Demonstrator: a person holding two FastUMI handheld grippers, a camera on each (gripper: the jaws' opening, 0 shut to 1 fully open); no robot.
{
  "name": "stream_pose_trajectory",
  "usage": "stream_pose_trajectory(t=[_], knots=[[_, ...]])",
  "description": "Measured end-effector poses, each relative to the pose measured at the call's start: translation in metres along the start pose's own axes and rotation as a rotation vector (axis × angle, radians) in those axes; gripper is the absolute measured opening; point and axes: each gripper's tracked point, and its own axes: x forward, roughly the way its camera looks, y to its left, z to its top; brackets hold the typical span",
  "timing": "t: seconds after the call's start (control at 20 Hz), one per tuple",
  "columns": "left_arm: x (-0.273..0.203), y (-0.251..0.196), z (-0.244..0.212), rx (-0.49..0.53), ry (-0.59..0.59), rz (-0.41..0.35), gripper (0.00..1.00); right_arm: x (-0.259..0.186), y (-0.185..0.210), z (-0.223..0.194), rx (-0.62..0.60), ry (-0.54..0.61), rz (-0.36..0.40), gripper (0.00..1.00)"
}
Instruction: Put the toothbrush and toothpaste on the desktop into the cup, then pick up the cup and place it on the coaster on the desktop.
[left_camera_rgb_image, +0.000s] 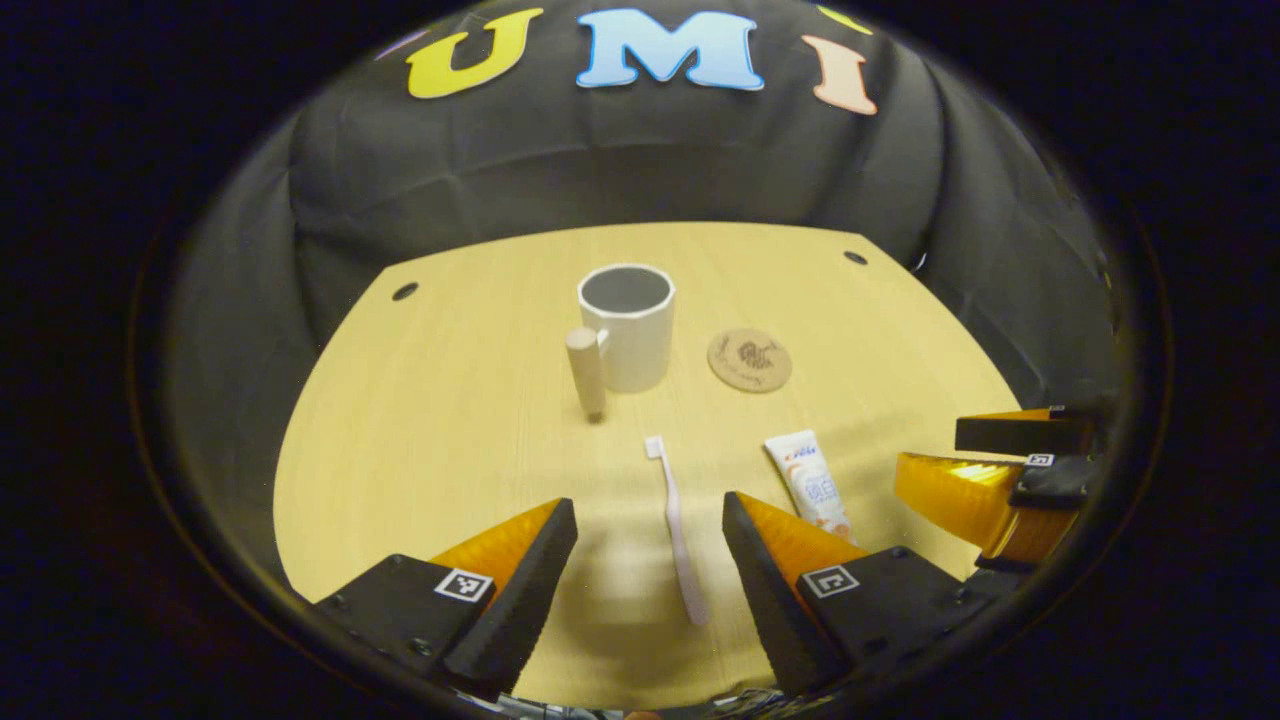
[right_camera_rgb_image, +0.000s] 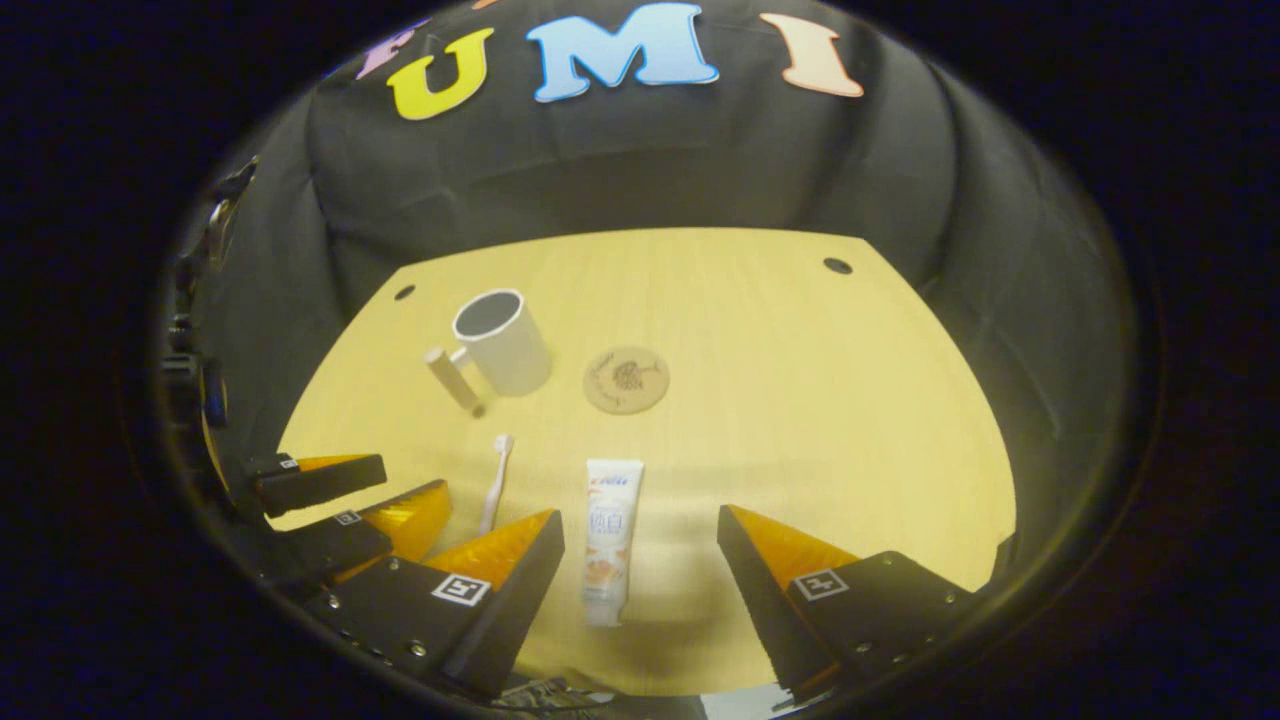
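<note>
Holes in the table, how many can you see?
2. One hole is near the table's far left corner, behind the cup. The other hole is near the far right corner. More could be hidden nearer the grippers.

pale wood-grain desk (left_camera_rgb_image: 450, 420): light yellow-tan, fine straight grain, dark round holes nr far corners
white round mug w/ wooden handle (left_camera_rgb_image: 630, 335): white outside, grey inside; handle pale beige
round cork-brown coaster (left_camera_rgb_image: 749, 360): tan, darker brown printed motif in centre
slim white-pink toothbrush (left_camera_rgb_image: 680, 535): white head, pale pink handle
white flat toothpaste tube (right_camera_rgb_image: 610, 540): white, blue print up top, orange-peach patch lower down
booth cloth (right_camera_rgb_image: 700, 170): black, plain folds
</note>
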Motion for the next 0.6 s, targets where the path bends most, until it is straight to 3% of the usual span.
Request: stream_pose_trajectory(t=[0.05,0.1,0.25,0.3,0.35,0.6], knots=[[0.004,0.002,-0.009,-0.004,0.023,-0.001,0.92,0.006,0.004,-0.008,-0.003,0.031,0.008,0.94],[0.004,0.001,-0.015,-0.009,0.044,-0.002,1.00,0.011,0.006,-0.016,-0.005,0.061,0.013,0.94],[0.010,0.002,-0.029,-0.017,0.097,-0.002,1.00,0.023,0.010,-0.032,-0.014,0.123,0.022,0.94],[0.013,0.003,-0.033,-0.018,0.112,0.000,0.92,0.025,0.010,-0.035,-0.019,0.142,0.020,0.94],[0.016,0.002,-0.036,-0.021,0.127,0.000,1.00,0.030,0.009,-0.038,-0.025,0.158,0.016,0.94],[0.029,0.006,-0.043,-0.041,0.174,0.008,0.97,0.050,0.009,-0.047,-0.043,0.216,0.008,0.93]])
